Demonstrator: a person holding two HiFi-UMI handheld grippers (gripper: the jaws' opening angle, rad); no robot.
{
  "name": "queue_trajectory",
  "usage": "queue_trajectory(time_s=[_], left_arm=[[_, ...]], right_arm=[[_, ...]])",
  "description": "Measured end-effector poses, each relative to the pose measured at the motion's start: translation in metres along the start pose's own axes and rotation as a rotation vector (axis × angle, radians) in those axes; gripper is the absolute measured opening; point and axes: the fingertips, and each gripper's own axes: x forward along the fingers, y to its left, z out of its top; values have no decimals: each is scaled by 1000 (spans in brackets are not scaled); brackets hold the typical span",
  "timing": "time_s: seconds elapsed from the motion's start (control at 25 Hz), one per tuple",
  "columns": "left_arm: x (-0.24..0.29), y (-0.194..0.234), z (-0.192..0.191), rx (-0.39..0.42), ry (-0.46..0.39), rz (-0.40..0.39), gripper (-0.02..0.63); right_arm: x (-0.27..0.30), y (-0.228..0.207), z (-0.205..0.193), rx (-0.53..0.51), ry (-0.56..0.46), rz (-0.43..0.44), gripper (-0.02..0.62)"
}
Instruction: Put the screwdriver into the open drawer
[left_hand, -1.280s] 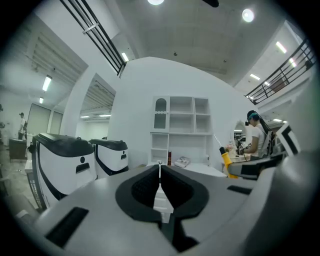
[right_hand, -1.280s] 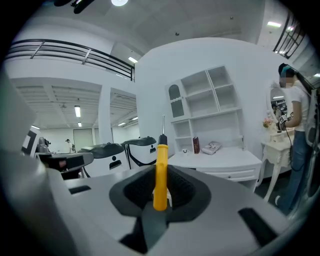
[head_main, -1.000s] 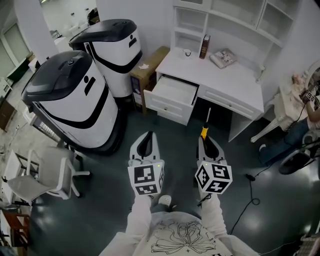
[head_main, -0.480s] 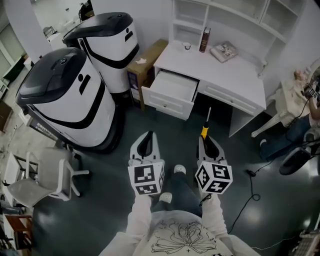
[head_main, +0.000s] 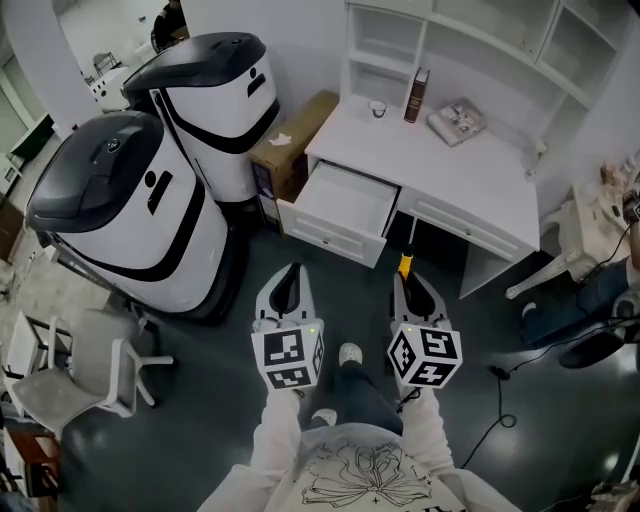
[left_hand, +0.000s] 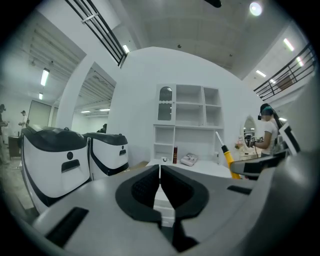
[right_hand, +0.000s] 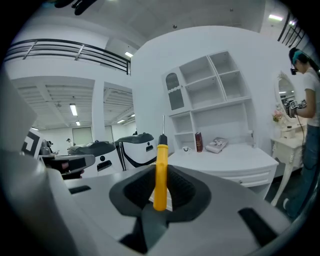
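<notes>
My right gripper (head_main: 408, 282) is shut on a screwdriver (head_main: 406, 263) with a yellow handle, whose shaft points forward toward the desk. In the right gripper view the screwdriver (right_hand: 160, 175) stands upright between the pads. The left gripper (head_main: 291, 272) is held level beside it, shut and empty; its pads meet in the left gripper view (left_hand: 160, 172). Ahead, the open drawer (head_main: 340, 200) juts out from the left side of the white desk (head_main: 470, 175). Its inside looks bare. Both grippers are over the dark floor, short of the drawer.
Two big white-and-black machines (head_main: 125, 215) (head_main: 215, 95) stand at left, with a cardboard box (head_main: 293, 140) between them and the desk. A book (head_main: 415, 95), a cup (head_main: 377, 108) and a magazine (head_main: 456, 121) sit on the desktop. A white chair (head_main: 75, 365) is at lower left, and a person (head_main: 600, 290) sits at right.
The desk and open drawer have come closer as I walk toward them. Both grippers keep their pose. The screwdriver stays in the right gripper.
</notes>
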Motion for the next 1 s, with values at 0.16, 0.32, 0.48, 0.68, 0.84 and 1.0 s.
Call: queue_trajectory(time_s=[0.16,0.32,0.48,0.68,0.84,1.0], left_arm=[[50,-6,14,1,-6,19,9],[95,-11,29,-1,-12,44,9],[130,-12,39,-1,-29,73,9],[161,-9,38,-4,-11,98,9],[184,-5,35,-1,7,108,9],[207,8,29,-5,33,115,9]], right_arm=[[47,-24,26,-13,-9,28,66],[91,-45,48,-18,-8,64,66],[129,-59,63,-23,-11,98,66],[163,-69,68,-21,7,126,66],[188,-73,66,-10,28,139,66],[217,-73,59,0,57,145,66]])
